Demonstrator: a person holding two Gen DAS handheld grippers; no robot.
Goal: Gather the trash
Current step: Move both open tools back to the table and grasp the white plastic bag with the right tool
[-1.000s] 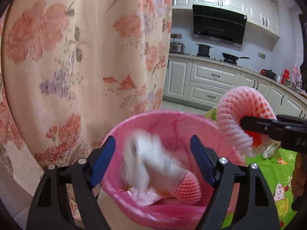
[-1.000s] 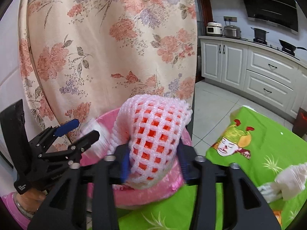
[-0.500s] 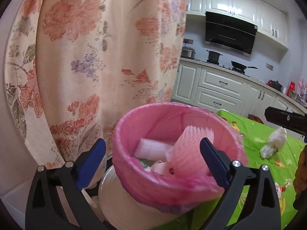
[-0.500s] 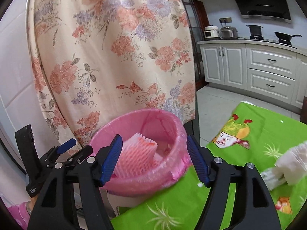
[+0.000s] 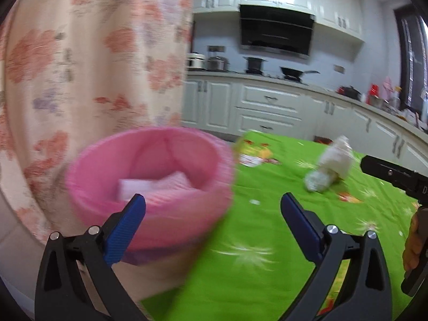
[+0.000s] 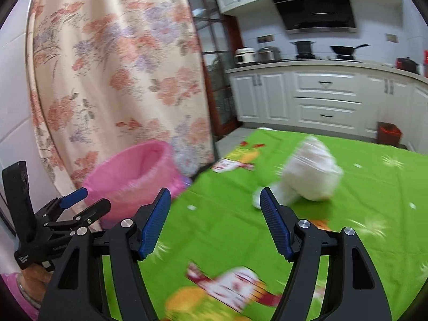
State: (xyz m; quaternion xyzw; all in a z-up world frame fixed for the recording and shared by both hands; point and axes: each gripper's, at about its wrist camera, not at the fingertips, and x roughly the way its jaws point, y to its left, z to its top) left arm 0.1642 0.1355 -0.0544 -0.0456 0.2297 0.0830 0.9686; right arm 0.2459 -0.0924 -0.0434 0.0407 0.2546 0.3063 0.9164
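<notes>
White crumpled wrapper lies on green tablecloth.

Floral curtain hangs left — white cabinets, range hood behind.

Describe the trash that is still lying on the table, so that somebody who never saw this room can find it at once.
Start from the table with the green cloth; the bin with a pink liner stands off its left edge. Out on the cloth lies a white crumpled wad. It is the only bulky white thing there; the rest are flat cartoon prints and tiny white specks.
</notes>
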